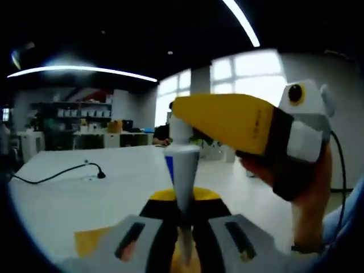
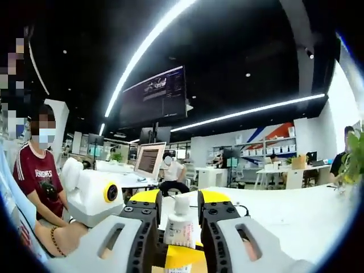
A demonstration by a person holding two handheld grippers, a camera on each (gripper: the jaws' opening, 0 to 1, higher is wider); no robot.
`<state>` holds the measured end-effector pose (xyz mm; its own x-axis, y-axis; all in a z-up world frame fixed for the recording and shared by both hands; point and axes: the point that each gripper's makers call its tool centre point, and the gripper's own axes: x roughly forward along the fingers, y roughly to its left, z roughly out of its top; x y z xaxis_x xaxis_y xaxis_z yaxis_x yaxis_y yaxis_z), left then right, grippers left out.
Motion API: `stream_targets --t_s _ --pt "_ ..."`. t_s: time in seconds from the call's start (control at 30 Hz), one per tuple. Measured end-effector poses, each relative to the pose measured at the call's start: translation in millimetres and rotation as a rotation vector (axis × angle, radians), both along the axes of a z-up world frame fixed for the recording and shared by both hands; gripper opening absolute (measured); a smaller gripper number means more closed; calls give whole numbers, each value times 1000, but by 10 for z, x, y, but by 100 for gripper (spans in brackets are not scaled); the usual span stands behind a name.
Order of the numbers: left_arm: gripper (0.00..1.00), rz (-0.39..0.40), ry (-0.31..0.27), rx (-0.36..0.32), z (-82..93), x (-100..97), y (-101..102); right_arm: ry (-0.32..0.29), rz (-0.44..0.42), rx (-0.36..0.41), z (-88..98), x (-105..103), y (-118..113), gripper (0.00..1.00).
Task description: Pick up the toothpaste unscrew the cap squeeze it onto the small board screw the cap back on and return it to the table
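Here, one toothpaste tube (image 1: 185, 170) stands upright between the jaws of the left claw (image 1: 185, 213), its flattened tail down in the grip and its white cap (image 1: 181, 128) pointing up, lifted above the counter (image 1: 85, 193); the two yellow-tipped jaws press against its sides, so that claw is clamped on the tube. In the right gripper view the same tube (image 2: 181, 227) rises between the two jaws of the right claw (image 2: 180, 213), its cap (image 2: 182, 203) level with the yellow jaw tips; the jaws stand close on either side of the cap, but whether they actually pinch it or leave a sliver of gap cannot be told. In the left gripper view the right claw's yellow jaw (image 1: 227, 122) reaches in from the right toward the cap, carried by a hand (image 1: 301, 182). A yellow piece (image 1: 91, 242) lies on the white counter at lower left beside the left claw; it may be the small board, though too little shows to be sure. One black cable (image 1: 62, 173) snakes across the counter farther off. In the right gripper view the left claw's white body (image 2: 94, 196) sits at lower left, held by a hand (image 2: 62, 236) with a bead bracelet. Beyond, one person in a red shirt (image 2: 40, 176) stands at left, another sits by one monitor (image 2: 149, 160), and shelves (image 2: 273, 149) line the far wall.
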<state>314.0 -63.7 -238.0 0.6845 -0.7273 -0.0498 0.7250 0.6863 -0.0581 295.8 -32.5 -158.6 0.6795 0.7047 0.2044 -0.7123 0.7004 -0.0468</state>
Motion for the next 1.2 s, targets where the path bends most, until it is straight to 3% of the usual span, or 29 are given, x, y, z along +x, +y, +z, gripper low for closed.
stream_targets --t_s 0.23,0.33,0.47,0.63,0.77,1.0,1.2 --pt "5 25 11 12 -82 26 21 9 -50 10 -46 -18 29 24" --pt "5 33 3 6 -62 16 40 27 -66 -34 -142 -22 67 24" --pt "5 40 -1 16 -74 15 51 4 -101 -29 -124 4 29 20" --pt "5 28 -3 13 -62 -16 26 6 -100 -45 -117 35 39 10" --pt "5 11 -7 18 -68 -38 29 -9 -90 -49 -122 2 40 10" --pt "5 -95 -22 21 -37 -141 21 6 45 -36 -90 -72 44 9" --pt "5 -240 -3 -26 2 -266 -41 20 184 -37 -57 -163 37 9"
